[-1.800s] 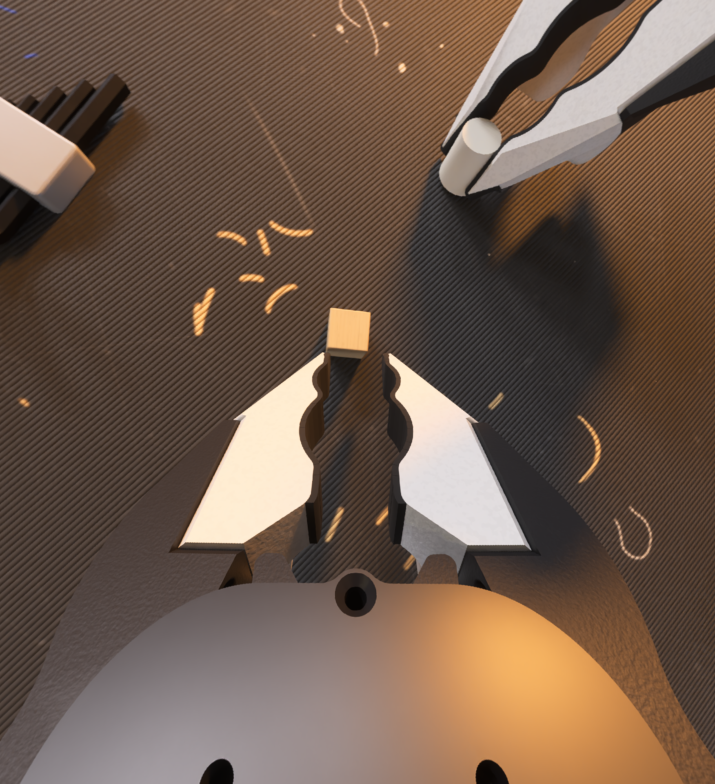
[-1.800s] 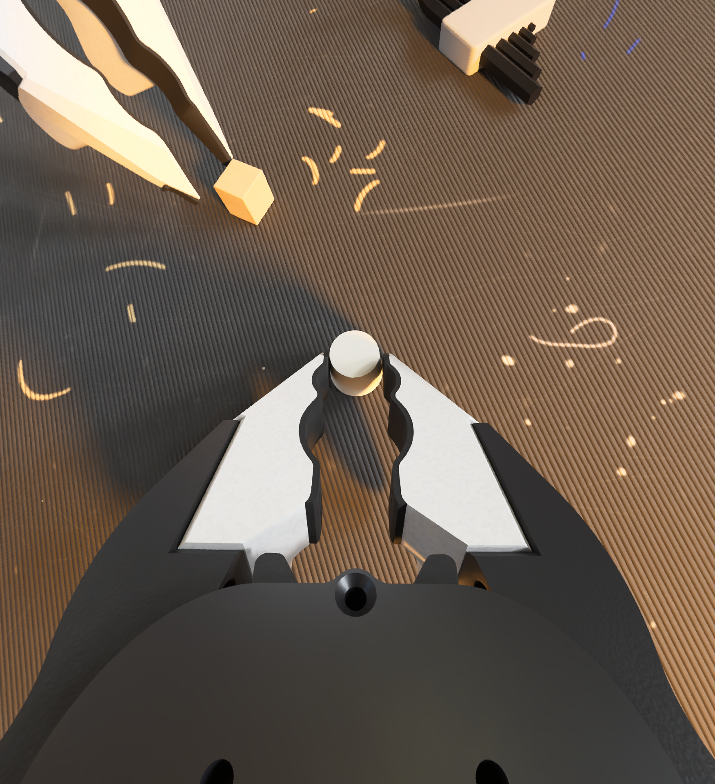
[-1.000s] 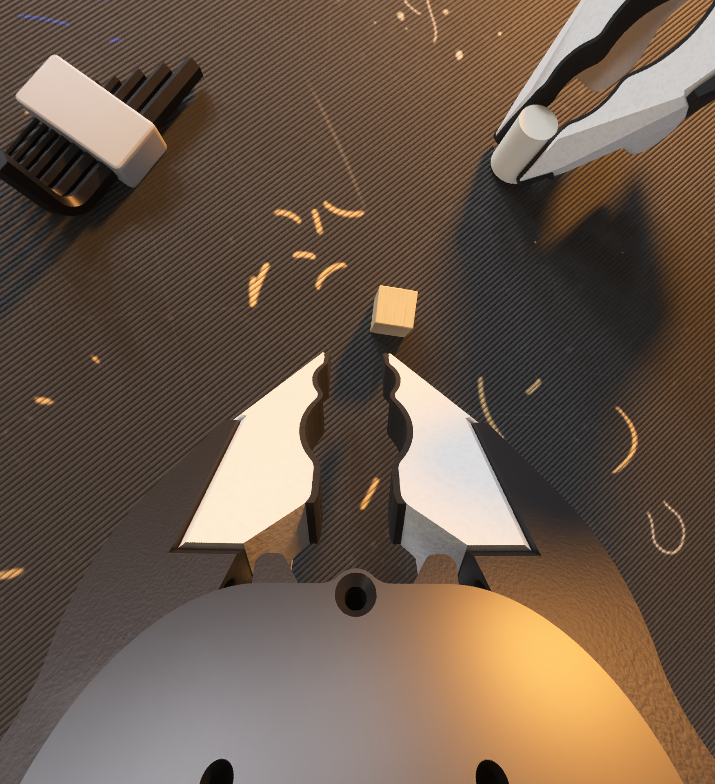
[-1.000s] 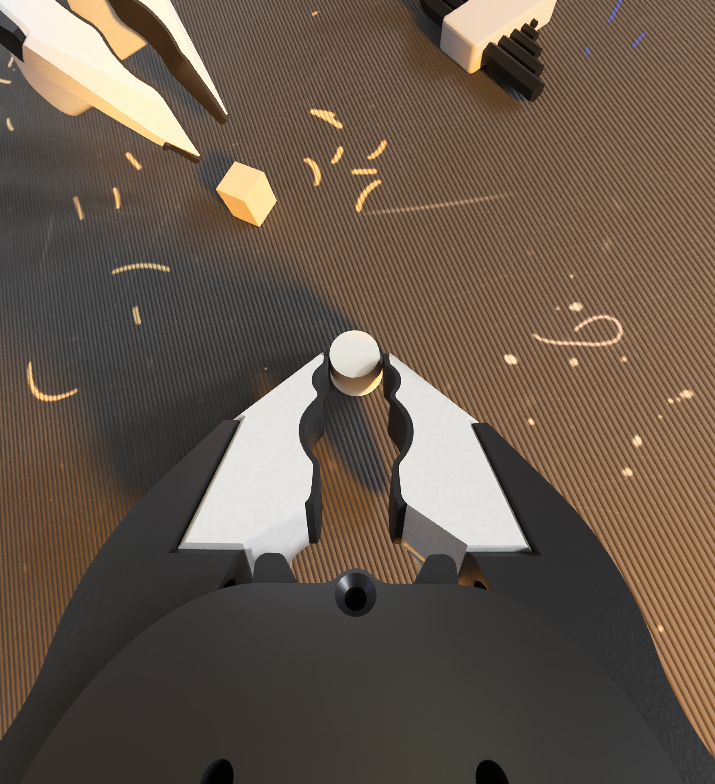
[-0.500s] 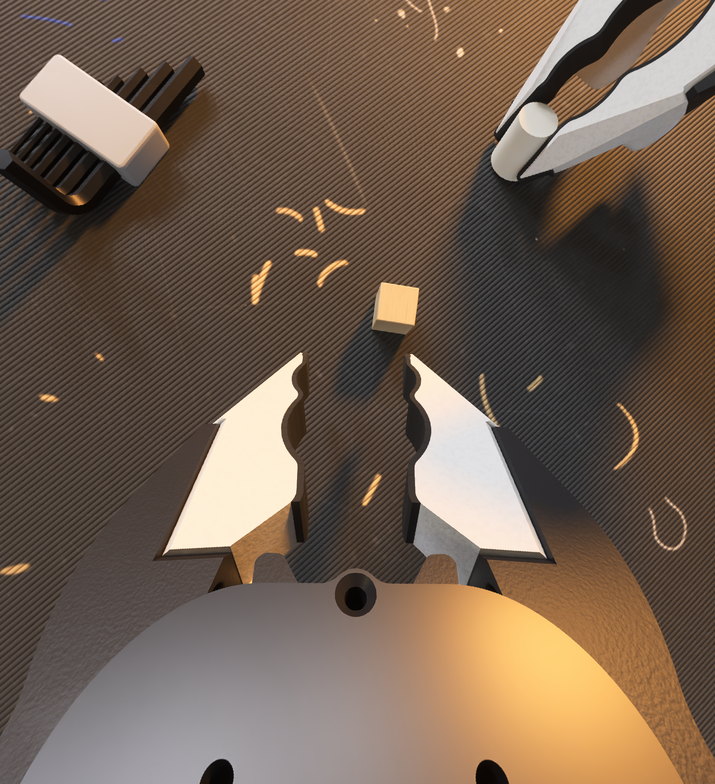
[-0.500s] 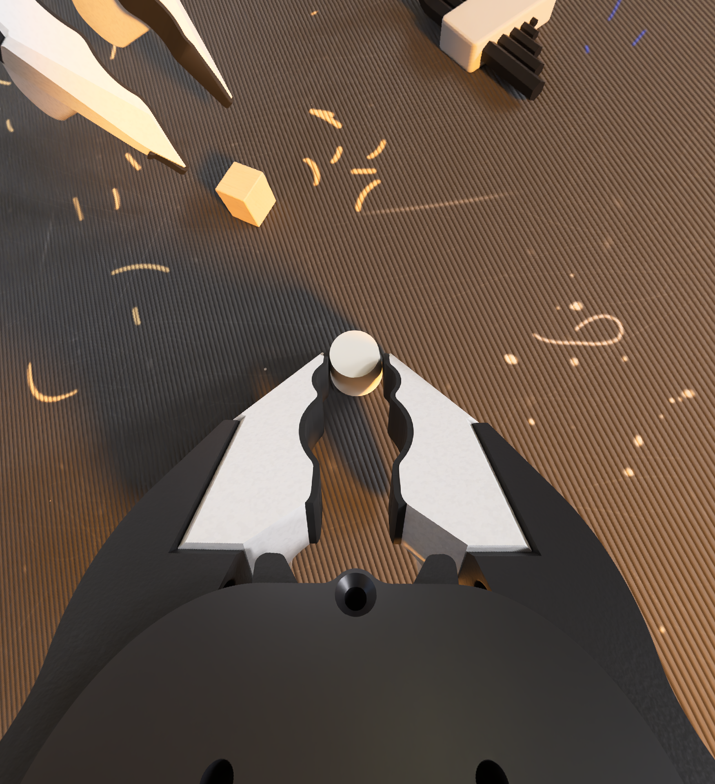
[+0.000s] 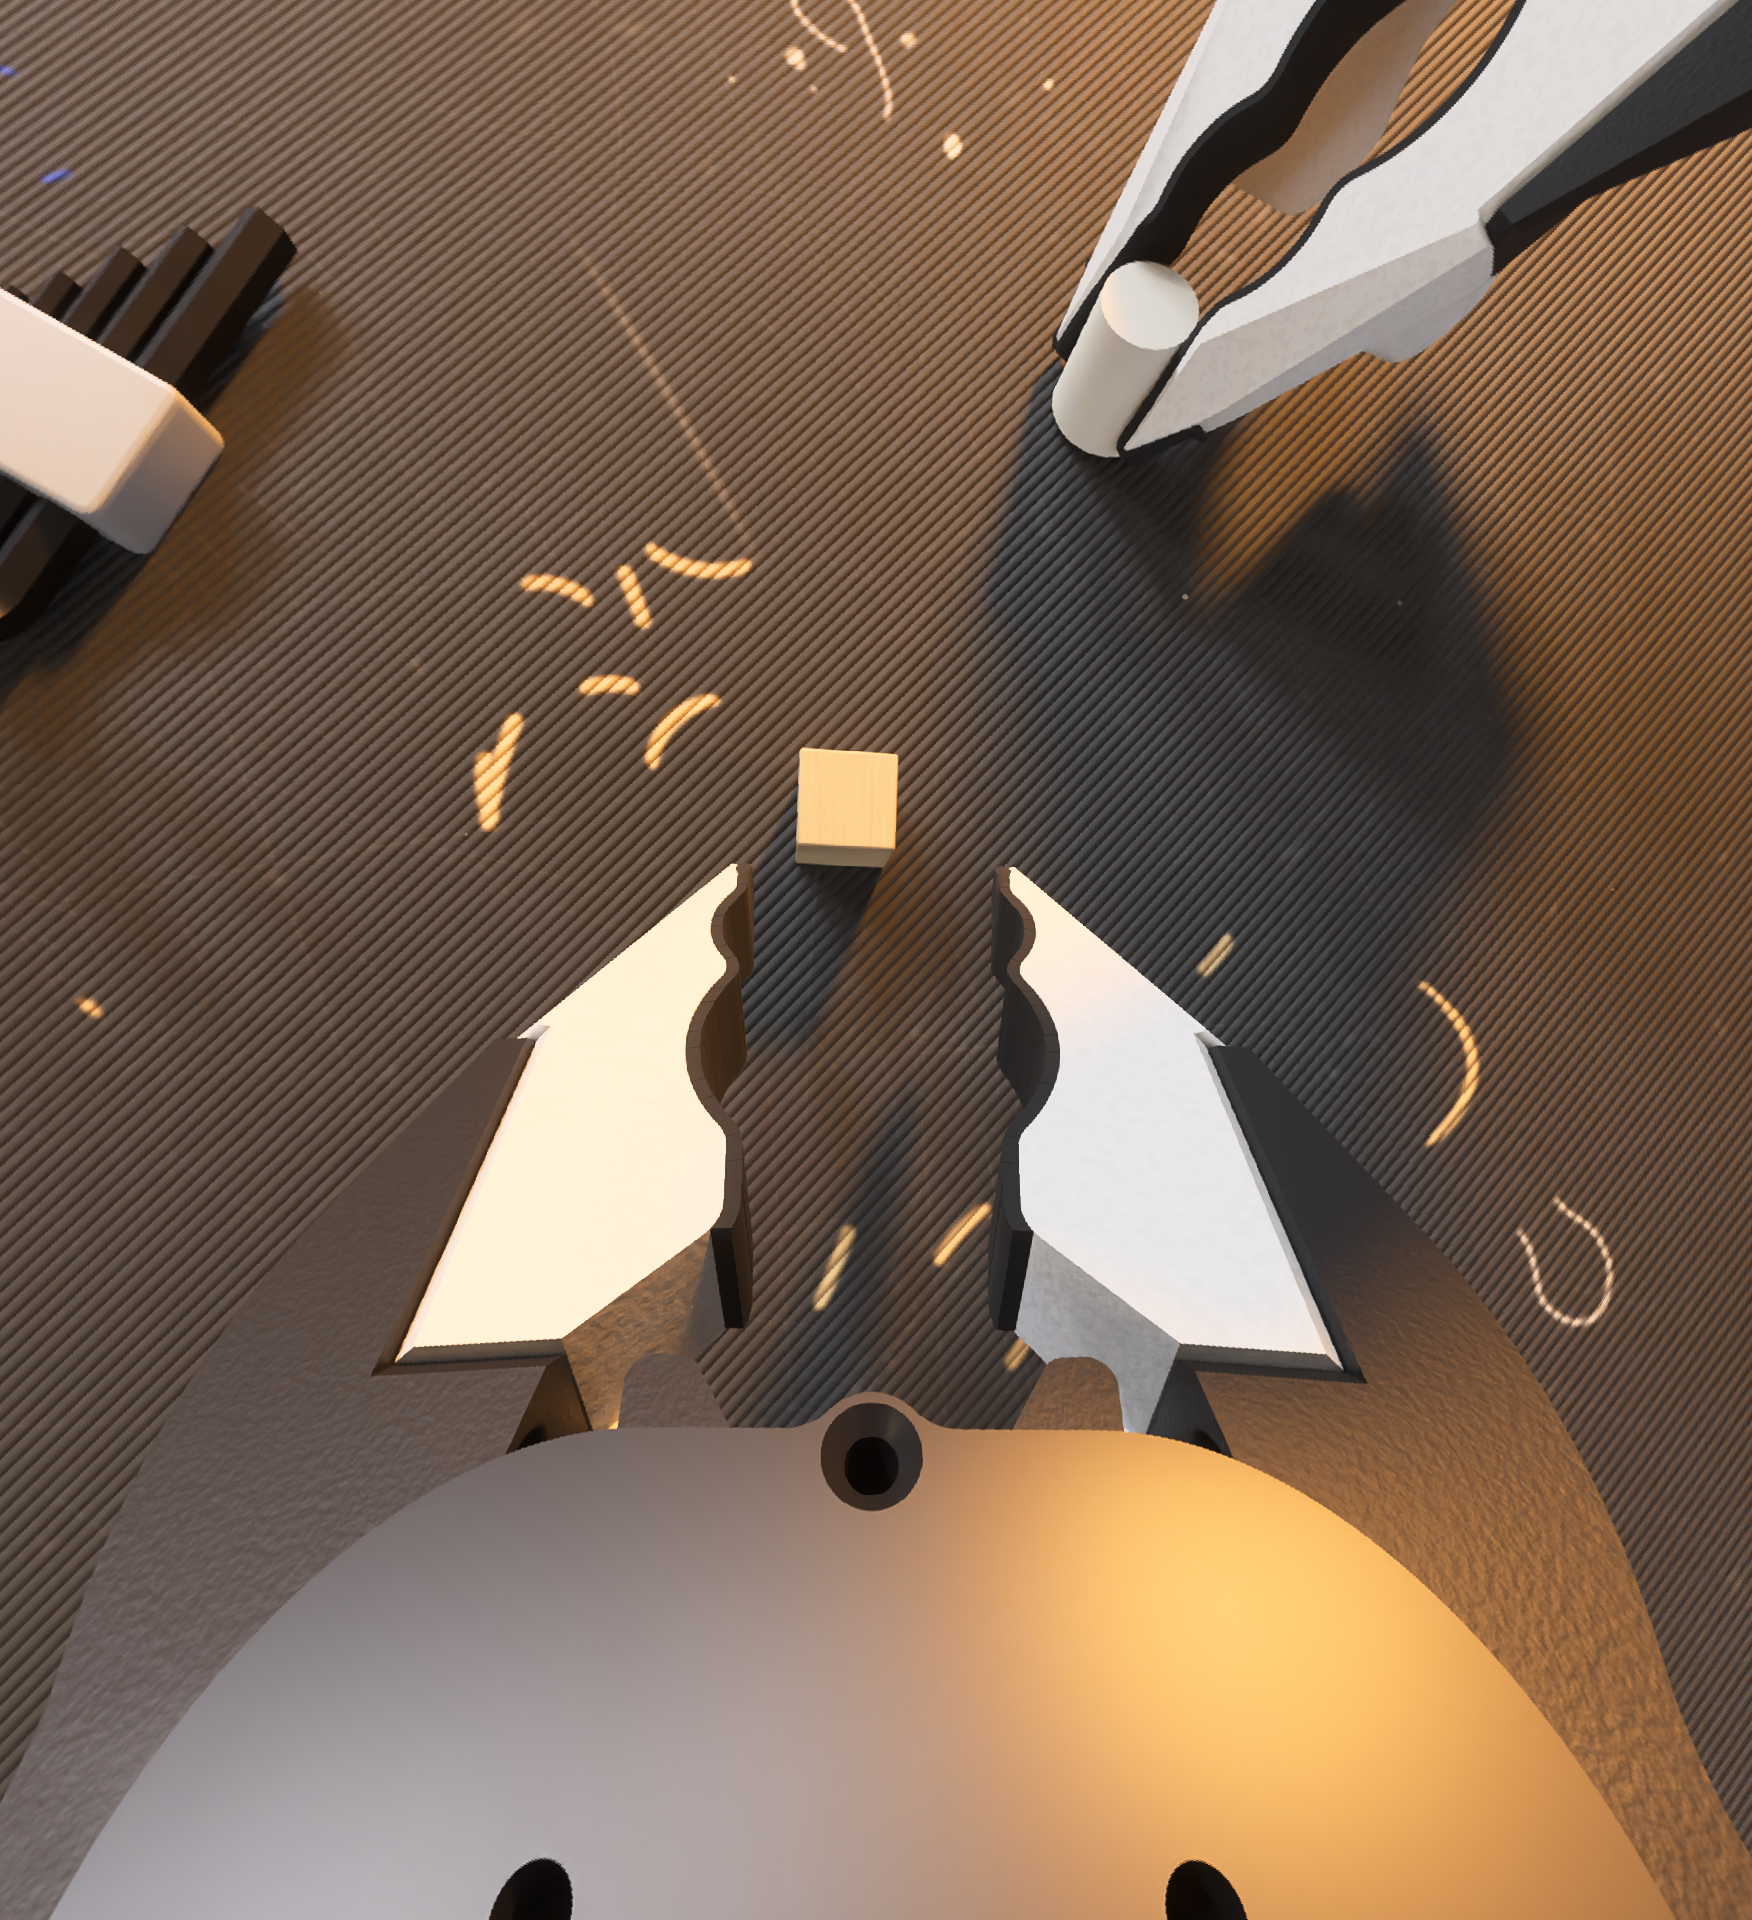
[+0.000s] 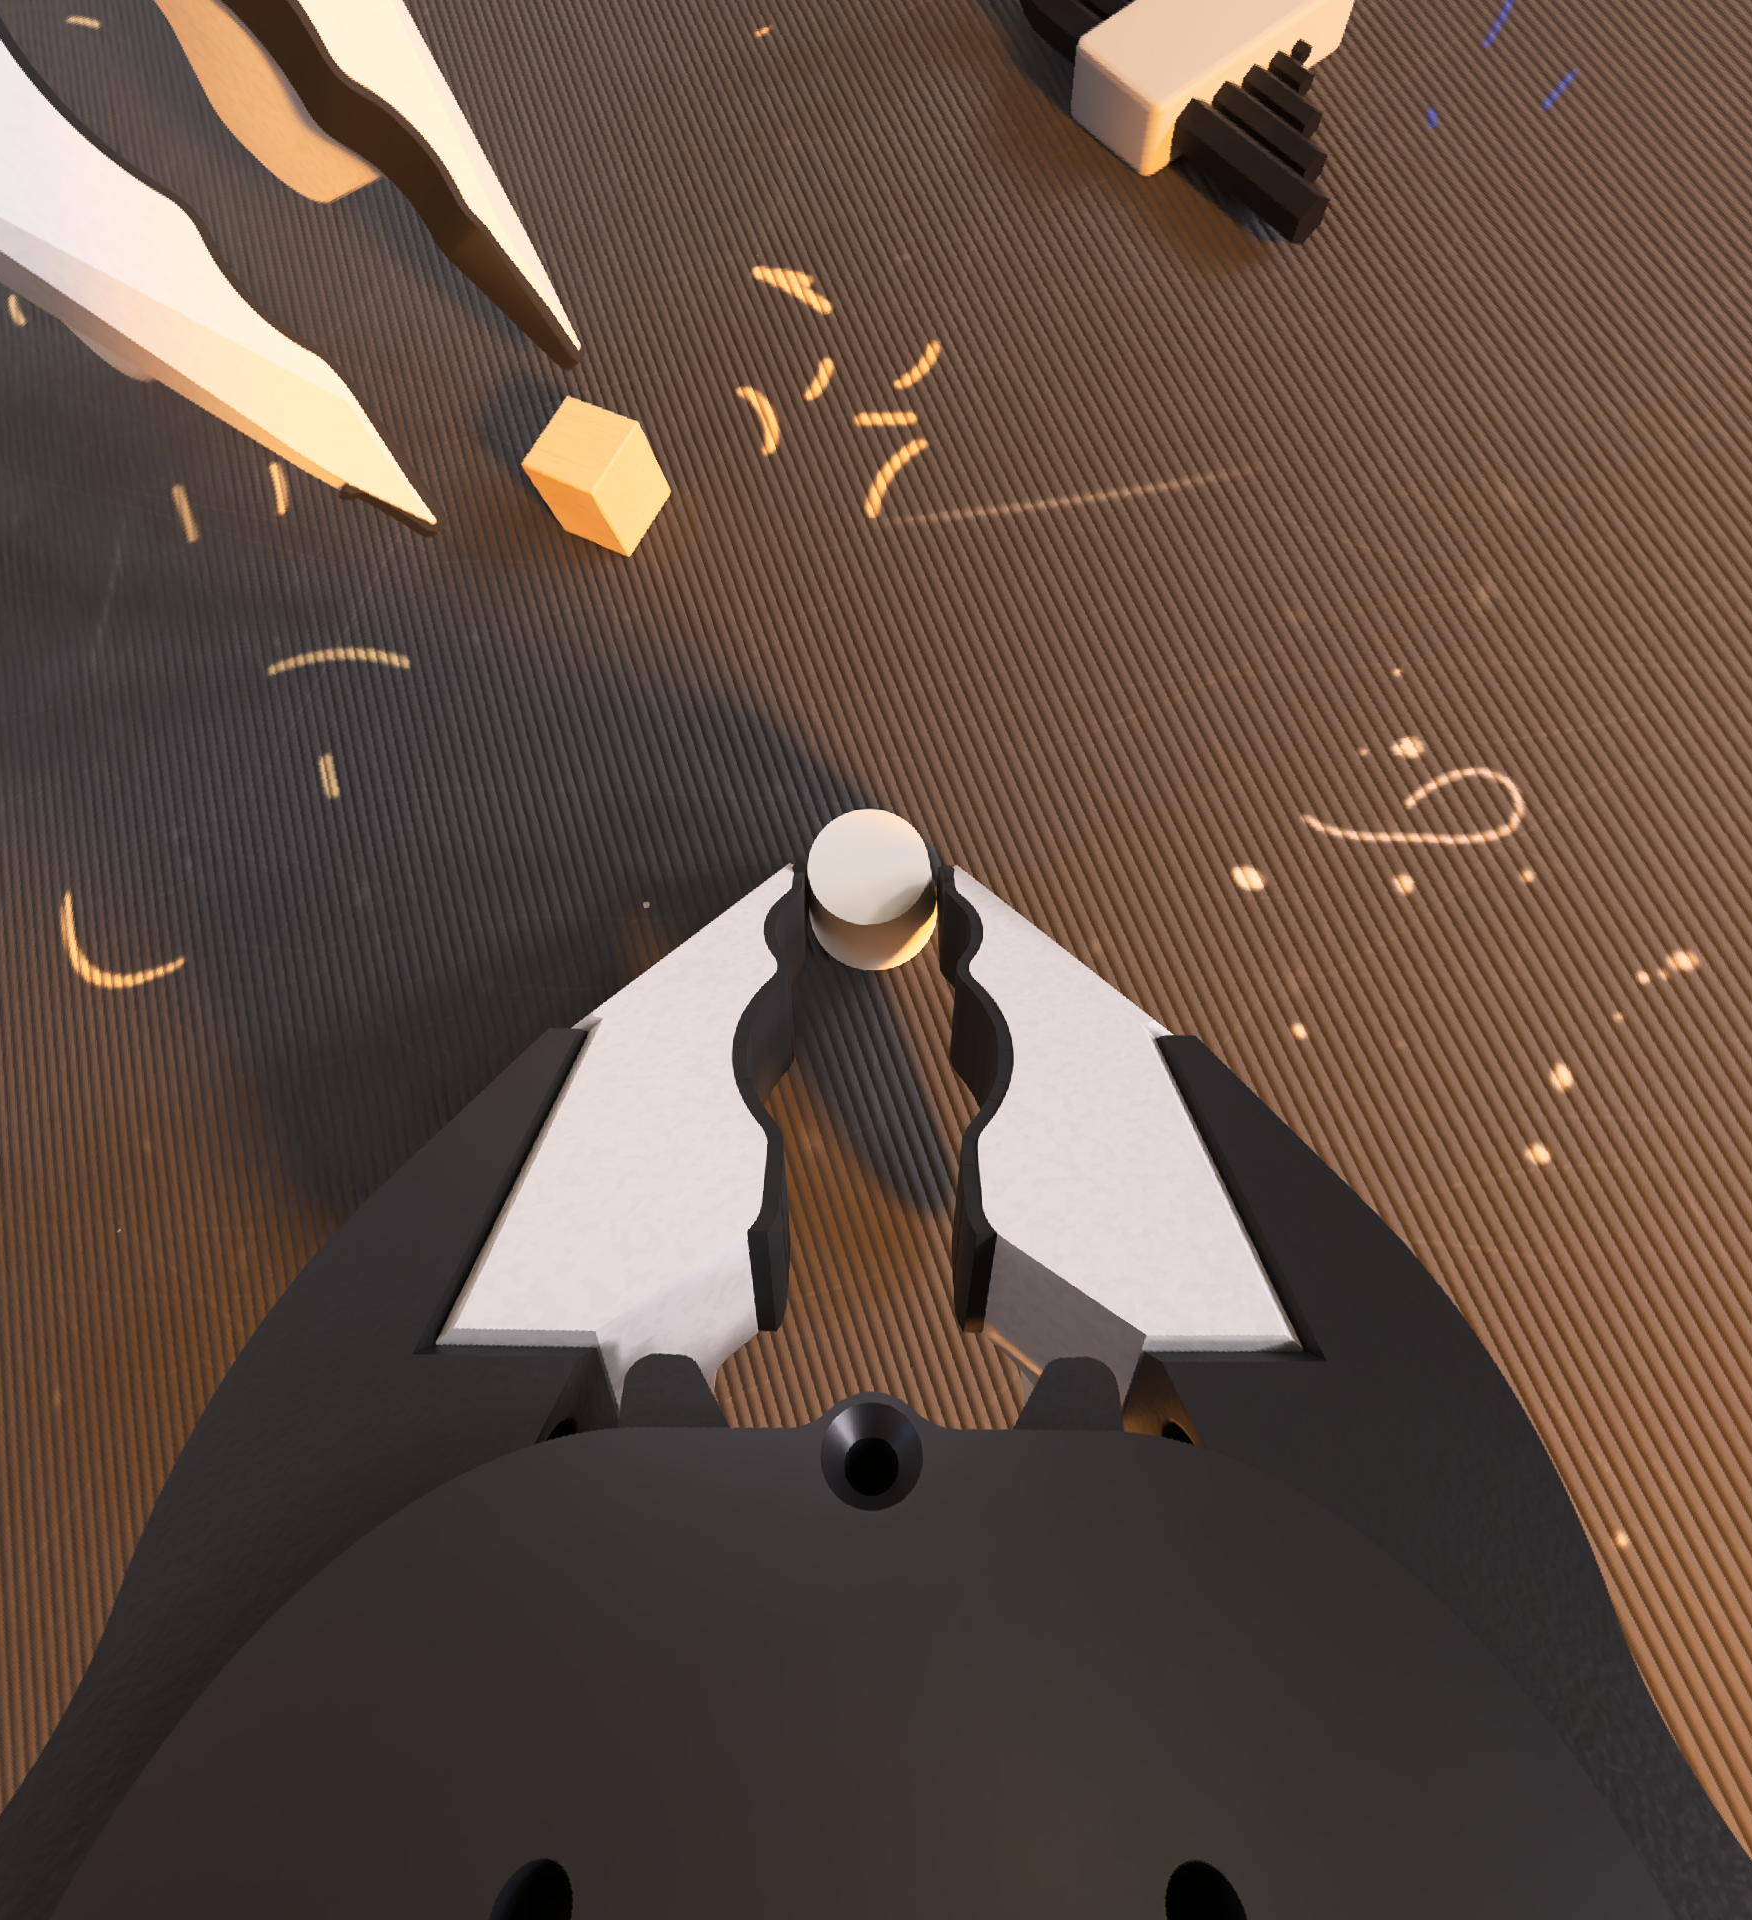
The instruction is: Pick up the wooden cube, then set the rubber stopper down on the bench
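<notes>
The small wooden cube lies on the ribbed brown bench, just ahead of my left gripper. That gripper is open and empty, and its gap is wider than the cube. The right wrist view also shows the cube just beyond the left gripper. My right gripper is shut on the pale rubber stopper. In the left wrist view the stopper stands upright in the right gripper, its lower end at or just above the bench; I cannot tell if it touches.
A set of black hex keys in a white holder lies on the bench at the far left, and shows at the top right of the right wrist view. Pale scratches and curled shavings mark the bench.
My left gripper backed off the cube, opened wider, then came in again so the cube sits just ahead of its open gap. The right gripper and stopper have not moved.
</notes>
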Tool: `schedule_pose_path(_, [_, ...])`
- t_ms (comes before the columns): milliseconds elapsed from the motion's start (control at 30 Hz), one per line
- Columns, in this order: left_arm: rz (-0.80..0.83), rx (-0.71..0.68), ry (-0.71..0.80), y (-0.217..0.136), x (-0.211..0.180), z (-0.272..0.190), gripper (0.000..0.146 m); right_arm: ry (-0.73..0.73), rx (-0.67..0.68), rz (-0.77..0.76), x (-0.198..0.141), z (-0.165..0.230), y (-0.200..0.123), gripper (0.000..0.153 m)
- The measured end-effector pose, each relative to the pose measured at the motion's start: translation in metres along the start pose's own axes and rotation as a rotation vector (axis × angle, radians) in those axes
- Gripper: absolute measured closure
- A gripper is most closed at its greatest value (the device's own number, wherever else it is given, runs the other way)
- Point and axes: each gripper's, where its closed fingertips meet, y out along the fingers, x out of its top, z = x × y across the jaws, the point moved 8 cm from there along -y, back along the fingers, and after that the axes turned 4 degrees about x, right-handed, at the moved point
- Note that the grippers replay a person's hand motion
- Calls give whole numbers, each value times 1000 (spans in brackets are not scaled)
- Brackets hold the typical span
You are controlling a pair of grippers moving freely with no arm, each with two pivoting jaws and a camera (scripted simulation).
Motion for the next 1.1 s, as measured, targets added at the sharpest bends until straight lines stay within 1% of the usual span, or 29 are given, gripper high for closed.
schedule_pose_path(233, [31,13,14,10,1,-2,102,2,-2,0,0,0,0,128])
schedule_pose_path(600, [28,25,26,19,9,2,126,-7,-8,0,0,1,0,128])
schedule_pose_path(1100, [14,54,44,29,23,9,127,-95,8,17,-1,10,1,128])
